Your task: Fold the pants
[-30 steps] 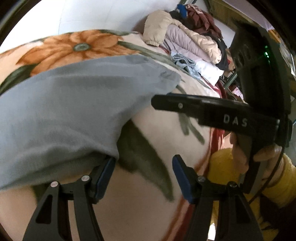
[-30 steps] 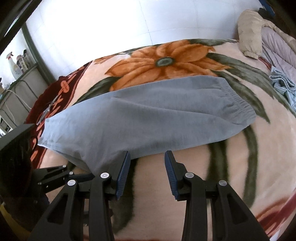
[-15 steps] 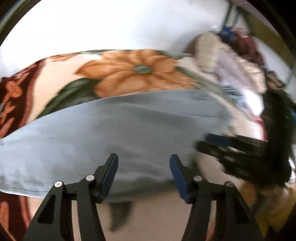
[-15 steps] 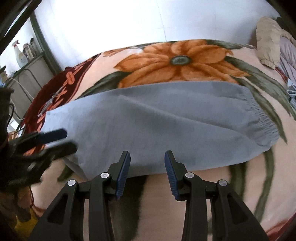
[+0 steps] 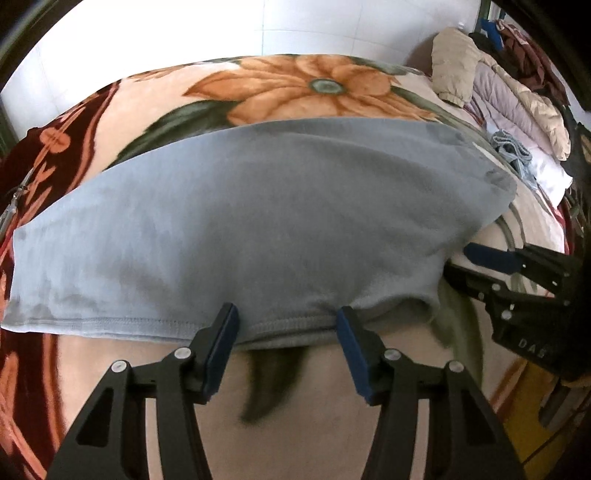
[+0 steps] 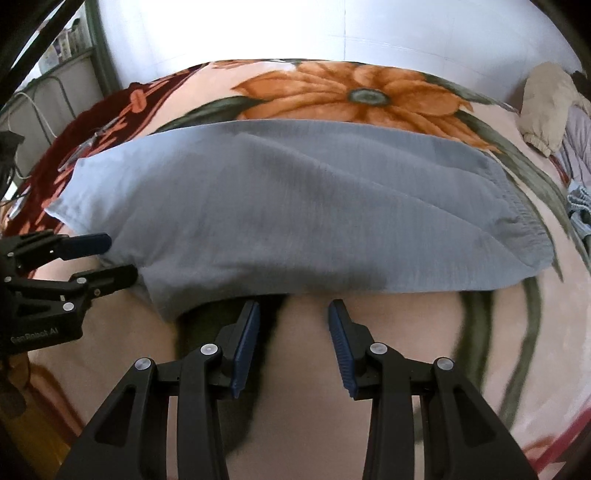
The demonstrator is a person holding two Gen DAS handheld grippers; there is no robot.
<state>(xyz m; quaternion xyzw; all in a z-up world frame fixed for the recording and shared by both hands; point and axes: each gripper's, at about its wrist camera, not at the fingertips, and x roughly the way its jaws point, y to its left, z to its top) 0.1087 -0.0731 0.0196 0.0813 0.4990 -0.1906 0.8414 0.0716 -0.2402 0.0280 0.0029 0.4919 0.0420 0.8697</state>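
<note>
The grey pants (image 5: 258, 221) lie flat across a flowered blanket (image 5: 303, 88) that covers the bed, folded lengthwise so that one leg rests on the other. The elastic waistband (image 6: 517, 206) is at the right end and the leg hems (image 6: 74, 192) at the left end, over the dark red border of the blanket.

The left gripper (image 5: 286, 317) stands at the near edge of the pants, about the middle of their length in its own view. Its jaws are spread wide with nothing between them, and the blue pads (image 5: 225, 332) sit right at the stitched near edge of the cloth (whether they touch it cannot be told through the blur). In the right wrist view the same gripper (image 6: 114, 254) shows at the far left, its two fingers apart and its tips against the near left part of the pants.

The right gripper (image 6: 293, 306) hovers just short of the near edge of the pants, over a dark green leaf of the blanket. Its jaws are also apart and hold nothing. In the left wrist view it (image 5: 458, 262) reaches in from the right, with its tips close to the near right corner of the pants.

A heap of clothes (image 5: 498, 85) is piled at the far right end of the bed, with a white wall (image 6: 332, 26) behind.
</note>
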